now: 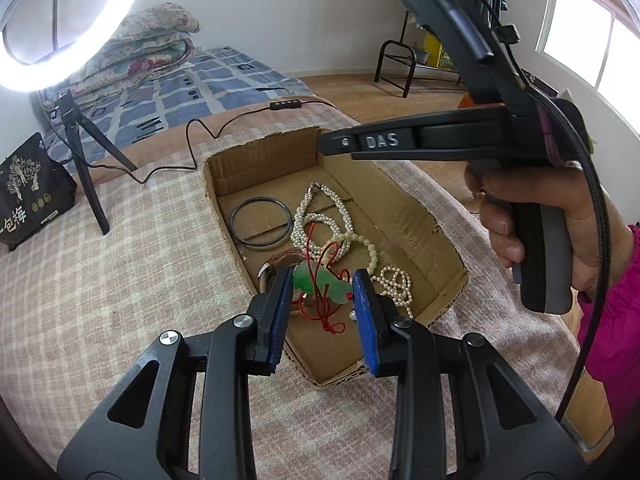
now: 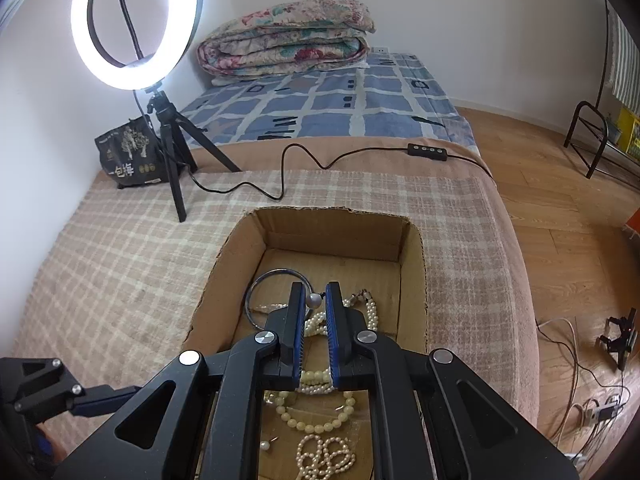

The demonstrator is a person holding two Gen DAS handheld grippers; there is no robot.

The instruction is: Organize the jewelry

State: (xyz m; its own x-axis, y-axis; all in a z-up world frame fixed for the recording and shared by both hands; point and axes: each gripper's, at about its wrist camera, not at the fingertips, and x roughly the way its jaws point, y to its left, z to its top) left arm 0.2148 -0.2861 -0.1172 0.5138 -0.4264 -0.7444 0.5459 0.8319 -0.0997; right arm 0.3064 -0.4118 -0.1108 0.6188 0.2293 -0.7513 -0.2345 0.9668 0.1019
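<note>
A shallow cardboard box point(image 1: 404, 216) lies on the checked blanket and holds the jewelry. In it are a dark bangle point(image 1: 262, 222), a multi-strand pearl necklace point(image 1: 320, 212), a pale bead bracelet point(image 1: 370, 254), a small pearl chain point(image 1: 396, 284), and a green jade pendant on red cord point(image 1: 320, 282). My left gripper point(image 1: 322, 280) is open, its blue pads on either side of the pendant, just above it. My right gripper point(image 2: 314, 298) hovers over the box point(image 2: 416, 280), jaws narrowly apart, with a small grey pearl bead point(image 2: 314, 300) between the tips.
A ring light on a tripod point(image 2: 168, 132) stands at the far left, its cable and remote point(image 2: 427, 151) lying behind the box. A black printed bag point(image 2: 128, 156) sits beside the tripod. The bed edge drops to wooden floor point(image 2: 560, 220) on the right.
</note>
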